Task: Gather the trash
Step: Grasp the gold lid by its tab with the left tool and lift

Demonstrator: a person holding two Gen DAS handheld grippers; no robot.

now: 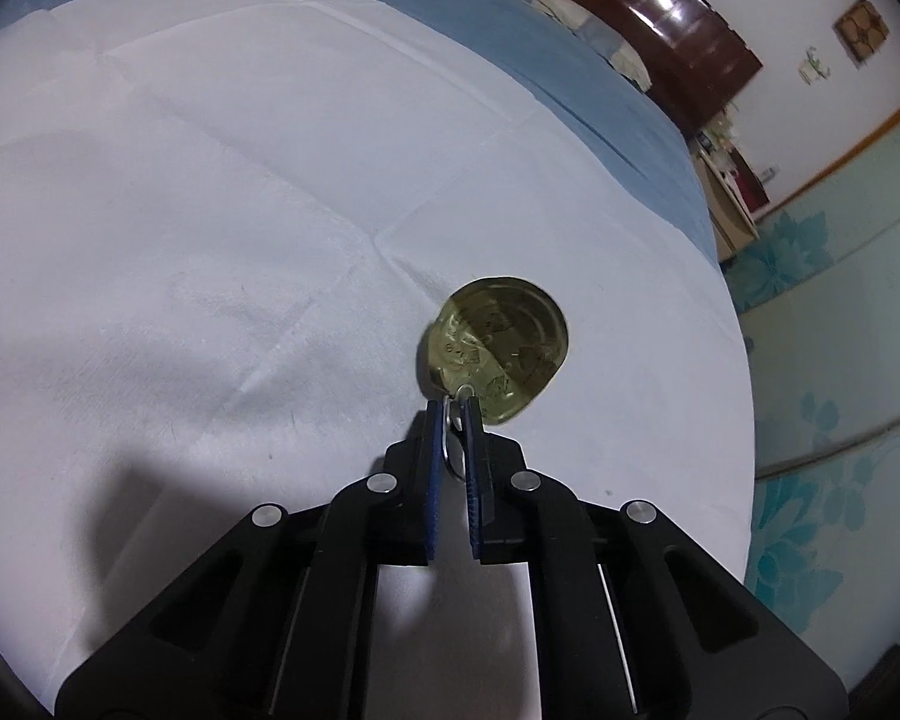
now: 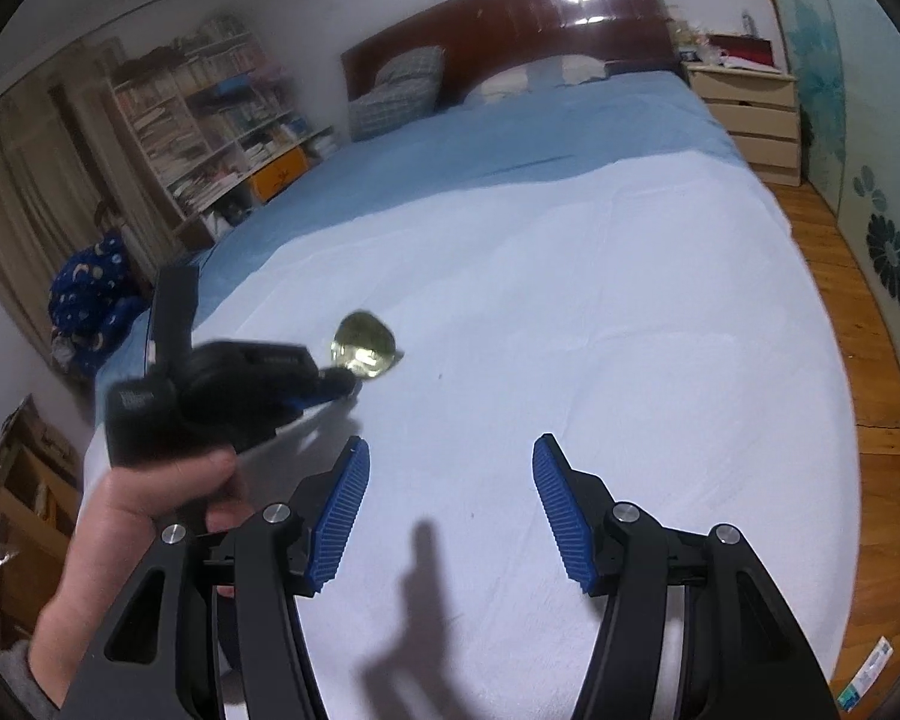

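A: What is the biggest thing in view?

B: A bed (image 2: 570, 138) with a blue sheet, and a white cloth (image 2: 570, 330) spread over its near part. A dark wooden headboard (image 2: 540, 6) stands at the far end, a pale bedside cabinet (image 2: 750, 114) to its right, and a bookshelf (image 2: 210, 114) along the wall on the left.

A: And the trash?

B: A round, gold-coloured can lid (image 1: 498, 348) with a pull ring (image 1: 453, 420). It is on the white cloth, towards the bed's right edge as the left wrist camera sees it. It looks tilted, its far rim raised, though I cannot tell how much of it rests on the cloth.

A: What is the left gripper (image 1: 457, 405) doing?

B: Its blue pads are pressed nearly together and pinch the pull ring at the lid's near edge. From the right wrist camera the same gripper shows blurred, its tips at the lid, with the person's left hand (image 2: 150, 516) wrapped around its handle.

A: The right gripper (image 2: 447, 450)?

B: Spread wide, with nothing between its blue ribbed fingers (image 2: 342, 516). It hangs above the white cloth, near the lid but apart from it, and throws a shadow on the cloth below.
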